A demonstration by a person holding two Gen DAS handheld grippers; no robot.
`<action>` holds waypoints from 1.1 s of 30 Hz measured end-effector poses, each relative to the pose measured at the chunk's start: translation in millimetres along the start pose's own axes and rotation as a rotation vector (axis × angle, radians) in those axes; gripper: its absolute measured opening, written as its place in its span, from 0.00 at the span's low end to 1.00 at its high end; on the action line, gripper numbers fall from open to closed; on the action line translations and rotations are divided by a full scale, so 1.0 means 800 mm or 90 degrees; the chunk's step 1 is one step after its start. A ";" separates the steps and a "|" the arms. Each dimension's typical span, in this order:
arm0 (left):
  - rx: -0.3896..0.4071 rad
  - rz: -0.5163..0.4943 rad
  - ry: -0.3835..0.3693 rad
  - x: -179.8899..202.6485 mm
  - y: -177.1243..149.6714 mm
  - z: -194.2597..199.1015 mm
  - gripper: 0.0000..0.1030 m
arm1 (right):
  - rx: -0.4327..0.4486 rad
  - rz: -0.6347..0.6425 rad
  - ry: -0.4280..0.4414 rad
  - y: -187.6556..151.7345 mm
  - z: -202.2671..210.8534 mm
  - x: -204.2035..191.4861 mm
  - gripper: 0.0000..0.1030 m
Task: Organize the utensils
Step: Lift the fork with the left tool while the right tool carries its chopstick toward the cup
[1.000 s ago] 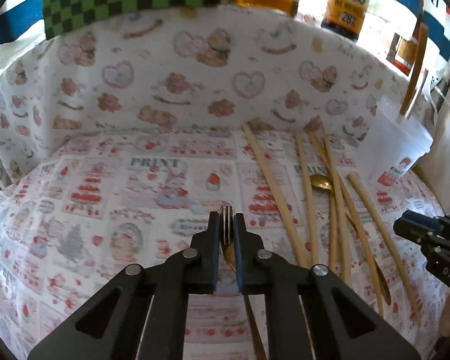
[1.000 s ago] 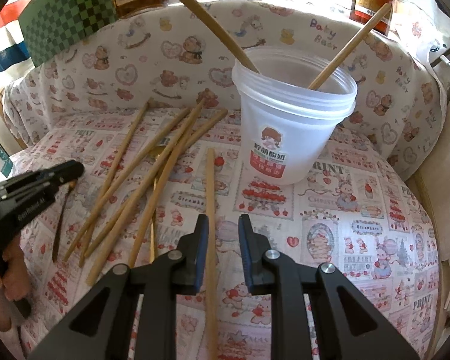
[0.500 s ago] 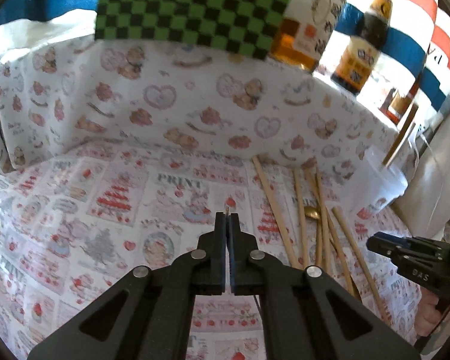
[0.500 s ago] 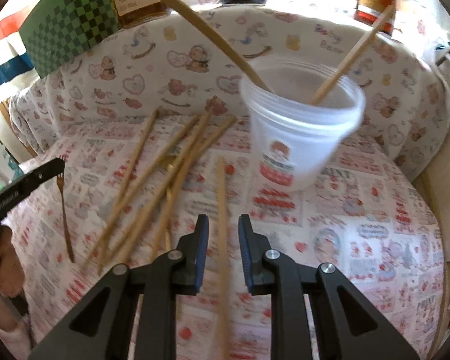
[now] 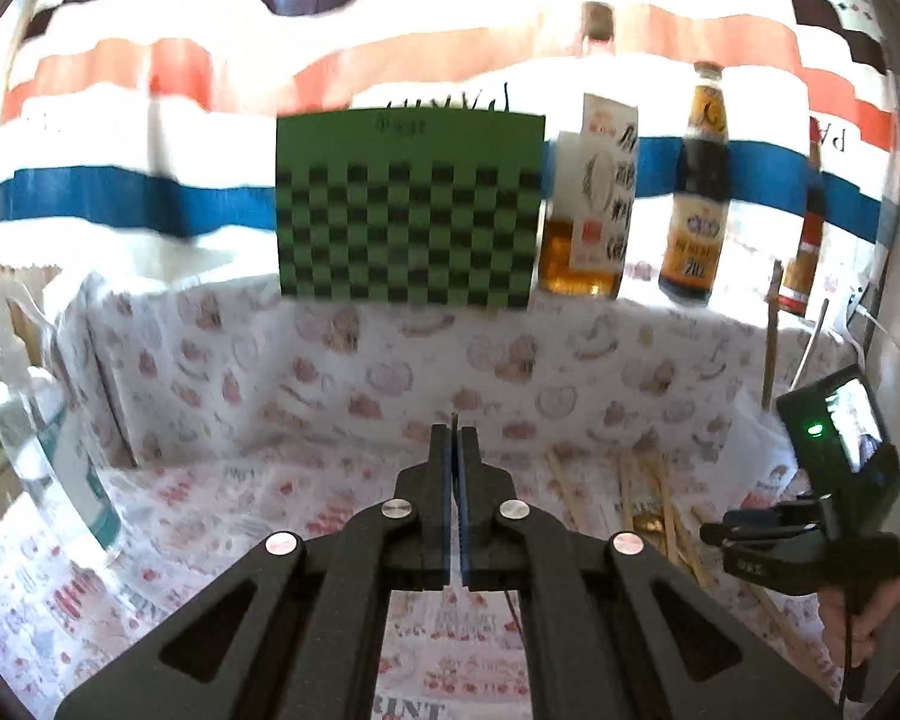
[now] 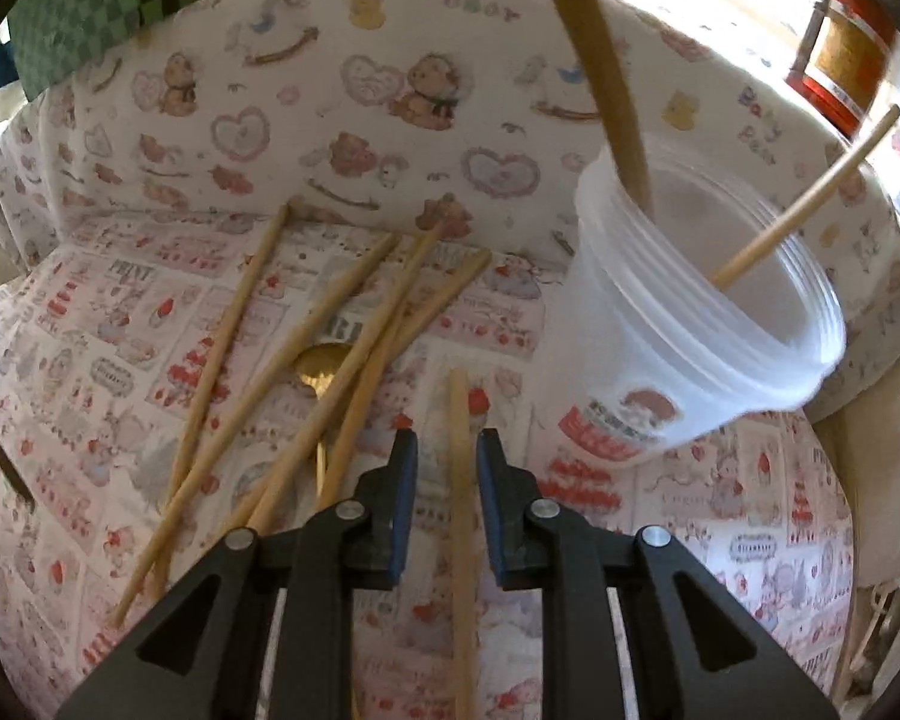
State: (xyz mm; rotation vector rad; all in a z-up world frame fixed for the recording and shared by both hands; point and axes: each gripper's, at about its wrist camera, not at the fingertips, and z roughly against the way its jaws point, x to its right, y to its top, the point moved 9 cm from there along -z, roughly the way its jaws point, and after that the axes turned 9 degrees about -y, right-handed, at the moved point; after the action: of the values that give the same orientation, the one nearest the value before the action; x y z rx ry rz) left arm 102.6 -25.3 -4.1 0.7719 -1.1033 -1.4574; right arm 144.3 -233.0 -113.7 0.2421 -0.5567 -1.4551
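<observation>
The left gripper is clamped on a thin fork, raised above the cloth; only the right view shows the right gripper parted around a lying chopstick, near the plastic cup.

I see a green checkered board standing on the ledge at the back, with a boxed amber bottle just beside it and a dark sauce bottle further right. A clear plastic bottle stands at the left on the patterned cloth.
</observation>
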 end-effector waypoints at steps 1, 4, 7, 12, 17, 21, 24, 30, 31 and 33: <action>0.007 0.002 0.003 0.000 0.002 0.002 0.01 | -0.005 0.000 -0.004 0.002 -0.003 0.000 0.18; 0.002 0.003 0.011 -0.004 0.001 -0.001 0.01 | -0.010 0.002 -0.009 0.007 -0.017 0.001 0.17; -0.004 -0.011 0.032 -0.007 -0.002 -0.007 0.01 | -0.005 -0.002 -0.008 0.013 -0.019 0.000 0.14; -0.024 -0.022 0.047 -0.003 -0.012 -0.013 0.01 | 0.021 0.046 -0.034 0.009 -0.012 -0.008 0.06; 0.016 -0.014 0.053 -0.011 0.002 0.008 0.01 | 0.099 0.026 0.007 0.031 0.051 -0.014 0.06; -0.006 0.013 0.046 -0.014 -0.007 0.004 0.01 | 0.207 -0.032 0.019 0.052 0.133 0.007 0.06; -0.019 0.021 0.065 -0.015 -0.017 -0.004 0.01 | 0.285 -0.074 0.019 0.059 0.187 0.020 0.06; 0.022 0.042 0.071 -0.021 -0.006 0.010 0.01 | 0.374 -0.098 0.047 0.061 0.262 0.038 0.06; 0.034 0.043 0.068 -0.020 -0.001 0.016 0.01 | 0.385 -0.102 0.044 0.061 0.270 0.041 0.06; 0.059 0.054 0.056 -0.014 0.011 0.029 0.01 | 0.406 -0.107 0.037 0.061 0.285 0.049 0.06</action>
State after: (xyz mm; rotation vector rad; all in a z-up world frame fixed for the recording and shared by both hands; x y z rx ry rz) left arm 87.1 -9.0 10.8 0.8368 -1.1296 -1.2976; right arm 74.4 -225.9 112.2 0.8469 -0.9626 -1.3883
